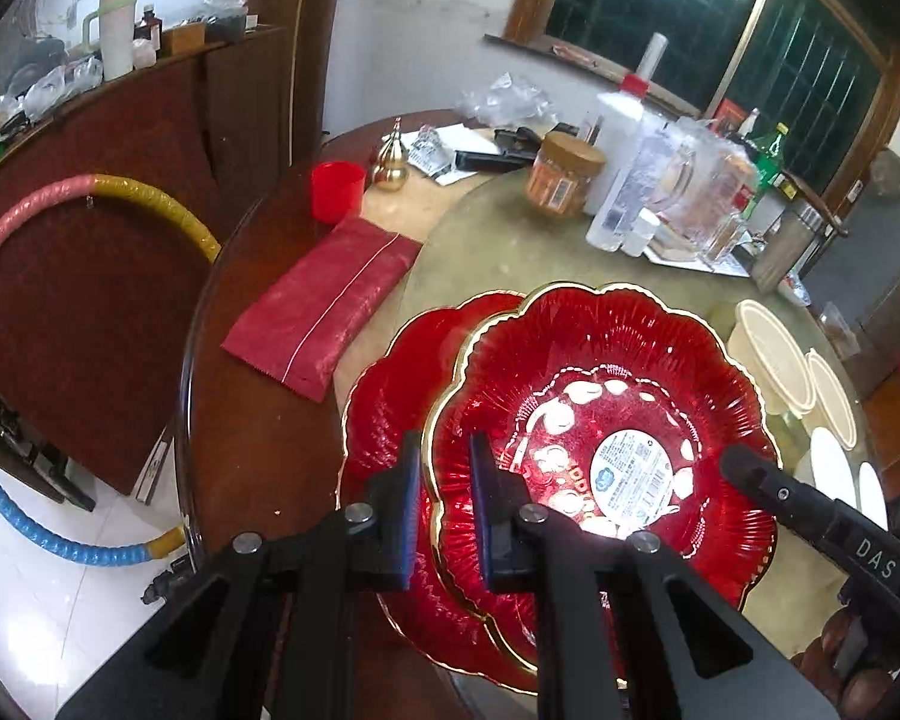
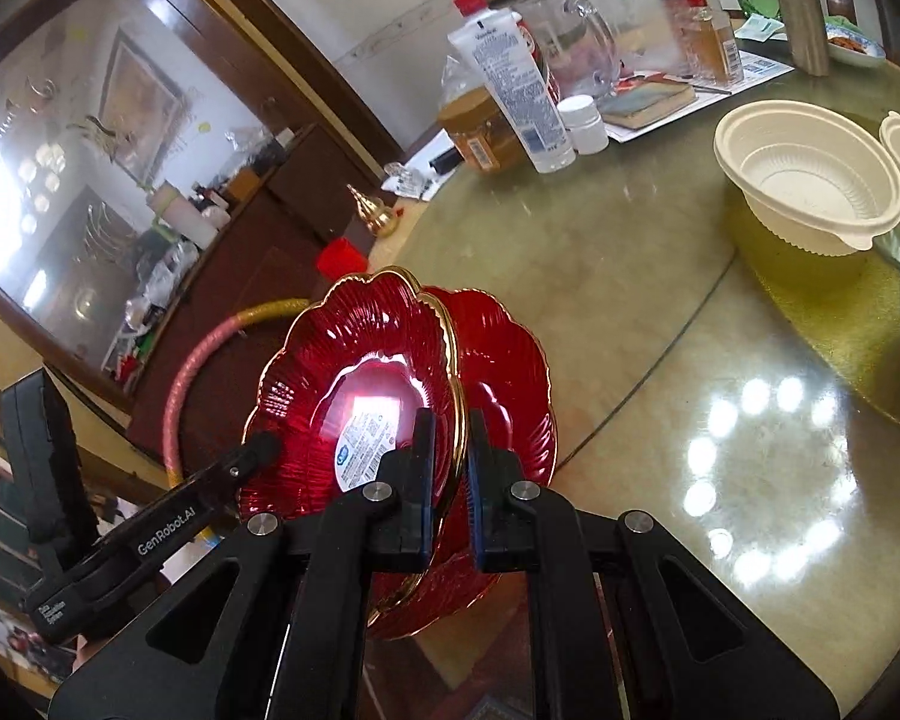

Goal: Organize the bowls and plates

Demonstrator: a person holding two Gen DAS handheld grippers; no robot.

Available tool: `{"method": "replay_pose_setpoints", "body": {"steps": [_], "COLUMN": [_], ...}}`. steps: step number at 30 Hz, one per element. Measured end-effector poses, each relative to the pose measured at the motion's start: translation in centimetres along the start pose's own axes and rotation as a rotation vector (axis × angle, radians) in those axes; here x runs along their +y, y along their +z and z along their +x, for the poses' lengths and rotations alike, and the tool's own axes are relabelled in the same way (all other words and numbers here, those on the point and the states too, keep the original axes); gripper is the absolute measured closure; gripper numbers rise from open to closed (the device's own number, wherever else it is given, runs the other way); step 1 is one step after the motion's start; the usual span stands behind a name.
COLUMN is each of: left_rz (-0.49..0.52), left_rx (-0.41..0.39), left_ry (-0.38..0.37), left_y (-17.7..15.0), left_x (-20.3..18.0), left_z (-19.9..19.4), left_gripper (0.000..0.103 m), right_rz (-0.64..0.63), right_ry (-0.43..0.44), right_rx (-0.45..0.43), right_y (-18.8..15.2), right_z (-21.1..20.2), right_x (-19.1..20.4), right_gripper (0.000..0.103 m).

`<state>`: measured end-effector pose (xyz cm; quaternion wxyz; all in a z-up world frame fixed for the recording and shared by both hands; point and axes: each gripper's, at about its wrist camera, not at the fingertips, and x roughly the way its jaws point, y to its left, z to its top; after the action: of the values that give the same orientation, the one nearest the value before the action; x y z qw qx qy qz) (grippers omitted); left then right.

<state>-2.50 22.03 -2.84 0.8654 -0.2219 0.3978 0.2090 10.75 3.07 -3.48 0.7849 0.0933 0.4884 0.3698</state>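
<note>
I have the upper red plate pinched by its gold rim on both sides: my left gripper and right gripper are each clamped tight on it. It overlaps a second red plate near the table's edge; cream bowls sit farther in.

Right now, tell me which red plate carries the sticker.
The upper red plate, held at its rim by both tongs, has the white sticker in its centre; the lower red plate beneath shows none.
</note>
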Motion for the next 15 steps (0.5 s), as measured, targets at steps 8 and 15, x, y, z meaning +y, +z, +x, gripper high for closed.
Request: {"method": "replay_pose_setpoints", "body": {"steps": [8,15], "left_rz": [0.02,0.045], "left_rx": [-0.006,-0.014], "left_ry": [0.047,0.101], "left_y": [-0.5,-0.7], "left_x": [0.0,-0.1], "left_z": [0.8,1.5], "left_gripper": [0.088,0.086], "right_rz": [-0.033,-0.076], "right_ry": [-0.058,-0.104], "right_rx": [0.038,0.07], "right_y": [0.1,0.1], "right_z": [1.5,2.4], "right_x": [0.2,0.7], "right_gripper": [0.094,0.094]}}
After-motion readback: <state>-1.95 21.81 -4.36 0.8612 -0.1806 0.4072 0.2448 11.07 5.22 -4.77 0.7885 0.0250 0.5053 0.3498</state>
